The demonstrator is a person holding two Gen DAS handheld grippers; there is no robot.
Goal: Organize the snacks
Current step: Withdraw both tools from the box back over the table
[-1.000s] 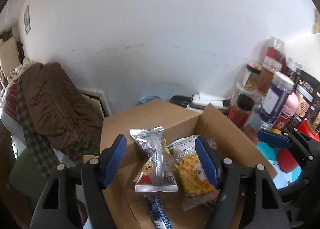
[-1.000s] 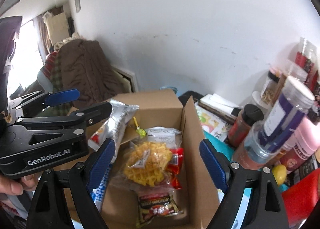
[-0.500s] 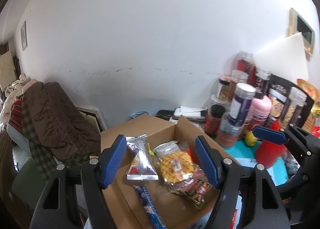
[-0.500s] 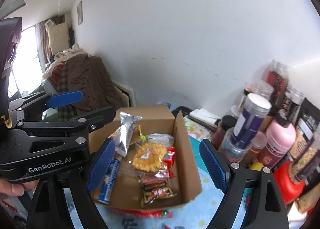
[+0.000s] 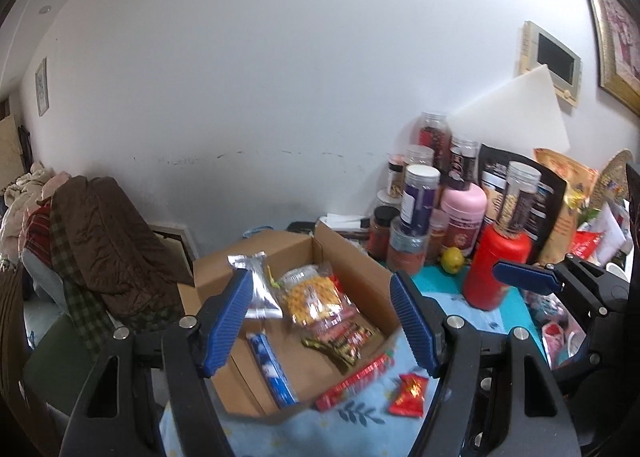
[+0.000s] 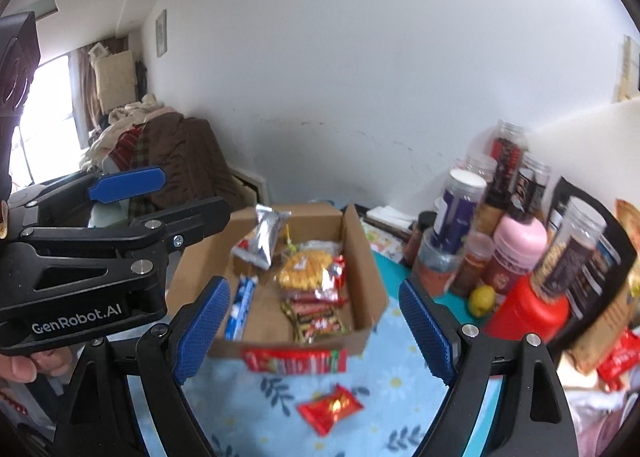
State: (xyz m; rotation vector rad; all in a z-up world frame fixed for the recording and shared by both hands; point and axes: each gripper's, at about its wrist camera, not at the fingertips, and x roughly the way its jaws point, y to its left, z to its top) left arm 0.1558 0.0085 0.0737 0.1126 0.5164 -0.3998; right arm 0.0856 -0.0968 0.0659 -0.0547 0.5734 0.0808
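While both our grippers hang empty with jaws spread, the left gripper (image 5: 320, 321) and the right gripper (image 6: 316, 333) look down at the box (image 6: 362, 257), which sits on the blue cloth (image 6: 248, 413) and already holds a silver pouch (image 6: 264, 237), a yellow waffle pack (image 6: 306, 275), a blue stick pack (image 6: 240, 305) and dark wrappers. Two snacks lie outside it: a long red bar (image 6: 294, 361) touching the box's front wall, and a small red packet (image 6: 330, 407) on the cloth nearer us. We judge both light, crinkly and slick in their film, the bar fairly stiff, the packet soft and easily crushed. We would pinch the bar across its narrow width near the middle so it does not droop or swing, and take the packet by its flat body or a sealed end, with a gentle squeeze
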